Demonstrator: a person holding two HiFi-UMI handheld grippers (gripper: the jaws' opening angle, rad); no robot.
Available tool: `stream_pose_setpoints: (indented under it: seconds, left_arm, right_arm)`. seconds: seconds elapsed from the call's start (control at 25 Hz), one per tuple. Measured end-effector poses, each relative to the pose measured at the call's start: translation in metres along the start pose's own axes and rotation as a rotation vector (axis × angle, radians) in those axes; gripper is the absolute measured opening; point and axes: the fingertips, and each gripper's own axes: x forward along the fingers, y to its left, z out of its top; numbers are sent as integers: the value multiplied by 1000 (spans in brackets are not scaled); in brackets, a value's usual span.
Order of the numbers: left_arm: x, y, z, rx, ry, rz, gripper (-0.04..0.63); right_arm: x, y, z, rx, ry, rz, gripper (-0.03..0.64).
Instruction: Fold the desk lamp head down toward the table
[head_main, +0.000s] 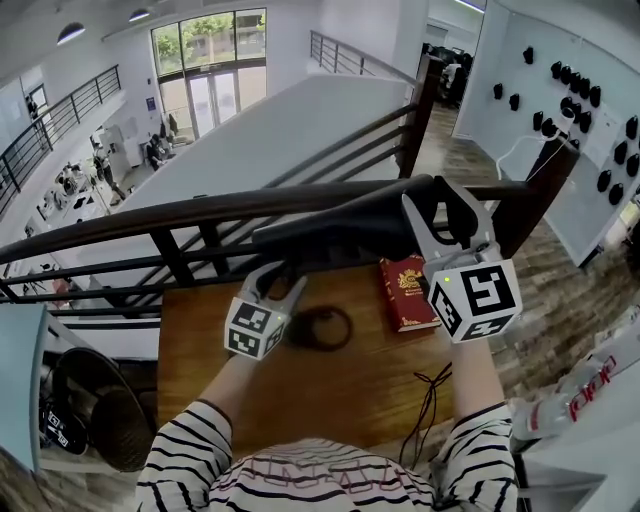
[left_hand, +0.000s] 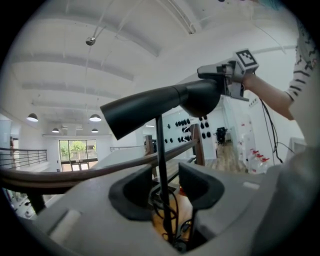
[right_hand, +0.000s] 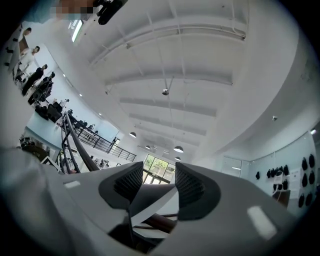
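Lamp head runs long and dark across the middle of the head view, above the wooden counter. The right gripper, right of centre, has its jaws closed on the head's rear end (in the right gripper view the shell fills the gap from pad to pad). The left gripper, lower centre, has its jaws narrowly apart around the thin stem; we note a gap on either side. The lamp base sits on the counter beside a red book.

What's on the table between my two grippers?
Head view: a dark ring and a red book lie between the left gripper and right gripper.
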Motion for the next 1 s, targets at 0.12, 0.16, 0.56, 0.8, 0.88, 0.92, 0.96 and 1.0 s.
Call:
stream_pose_setpoints:
  seconds: [0.12, 0.16, 0.56, 0.8, 0.88, 0.92, 0.96, 1.0]
  left_arm:
    - [7, -1, -2, 3, 11, -5, 148]
    - [8, -2, -3, 2, 13, -8, 133]
    - [7, 3, -2, -40, -8, 17, 51]
    - [7, 1, -3, -54, -57, -30, 64]
    - [7, -1, -2, -57, -68, -48, 76]
    - [7, -3, -2, -61, -75, -63, 92]
    - [7, -5, -2, -65, -83, -80, 113]
    - [6, -7, -1, -69, -91, -98, 138]
  right_arm:
    - [-1, -3, -6, -1, 10, -11, 183]
    - [-2, -4, -8, -1, 12, -20, 168]
    - [-10, -11, -21, 16, 19, -57, 121]
    - [-18, -14, -42, 65, 26, -87, 126]
    - [-21, -14, -50, 73, 35, -96, 124]
    - [-22, -14, -54, 81, 43, -99, 123]
    - [-23, -14, -59, 92, 53, -101, 124]
    - [-25, -14, -64, 104, 61, -103, 124]
